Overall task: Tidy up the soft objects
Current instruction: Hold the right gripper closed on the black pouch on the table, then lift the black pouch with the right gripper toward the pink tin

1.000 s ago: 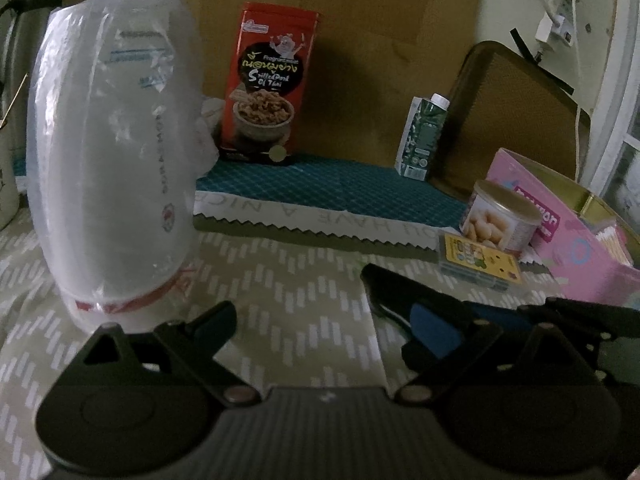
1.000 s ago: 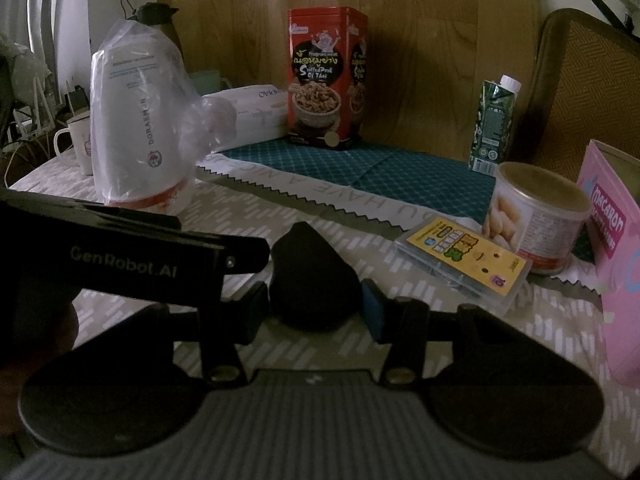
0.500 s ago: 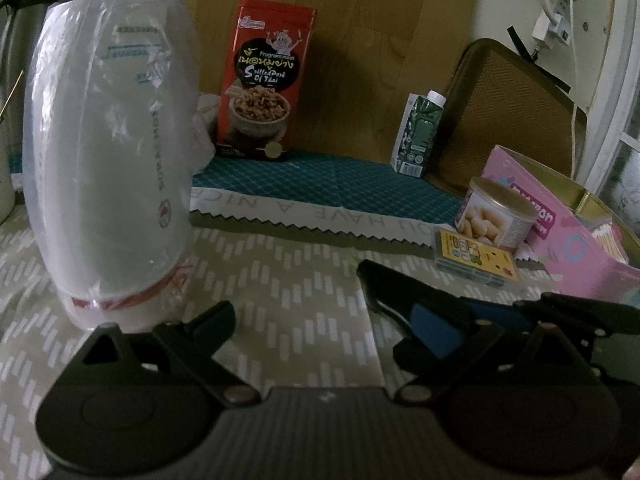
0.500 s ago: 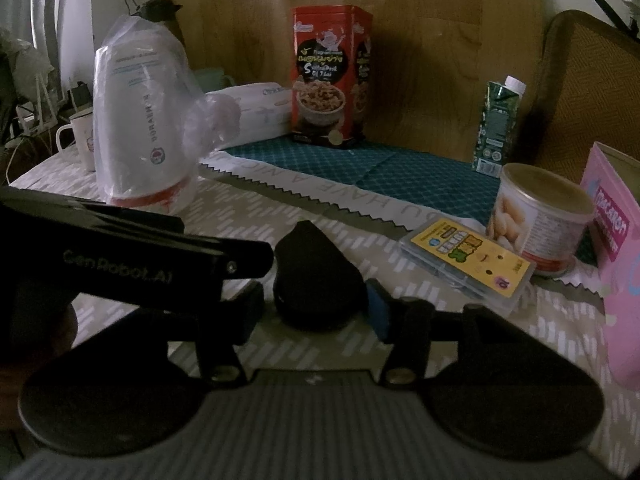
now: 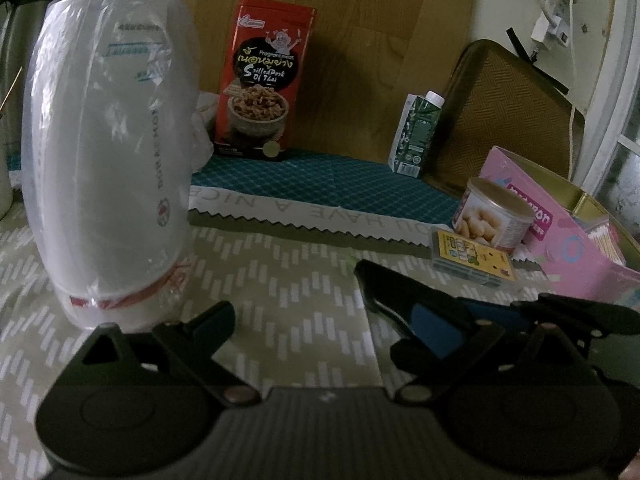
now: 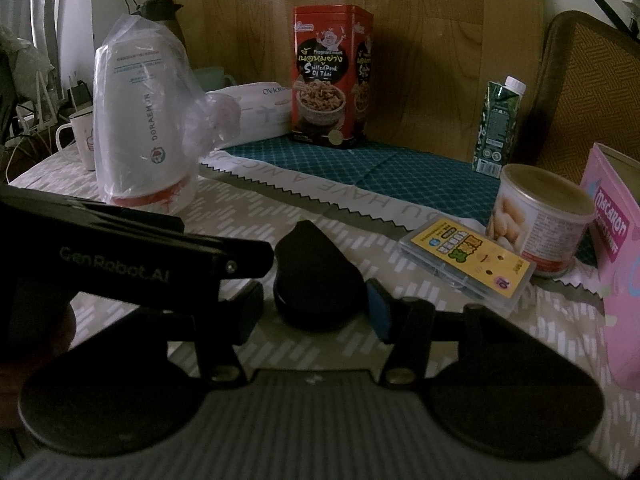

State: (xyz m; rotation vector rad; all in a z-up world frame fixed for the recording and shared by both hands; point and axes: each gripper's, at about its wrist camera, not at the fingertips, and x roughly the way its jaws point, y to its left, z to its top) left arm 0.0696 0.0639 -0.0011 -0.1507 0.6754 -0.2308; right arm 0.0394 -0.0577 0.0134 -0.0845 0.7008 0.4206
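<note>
While the black pouch [image 6: 318,276] lies on the desk [image 6: 288,216] between my right tongs [image 6: 316,312], I see bare cloth left of it, up to the bagged cups [image 6: 144,120]; a card case [image 6: 468,264] and tin [image 6: 540,216] crowd the right. Since a second ago the right pads have eased a little wider, not pressing the pouch. Left tongs [image 5: 320,320] hang wide, empty, tilted down.

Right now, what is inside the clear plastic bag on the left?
The plastic bag covers a tall stack of white cups printed DORAEMON, red band at the base. What the cups themselves hold cannot be seen.
</note>
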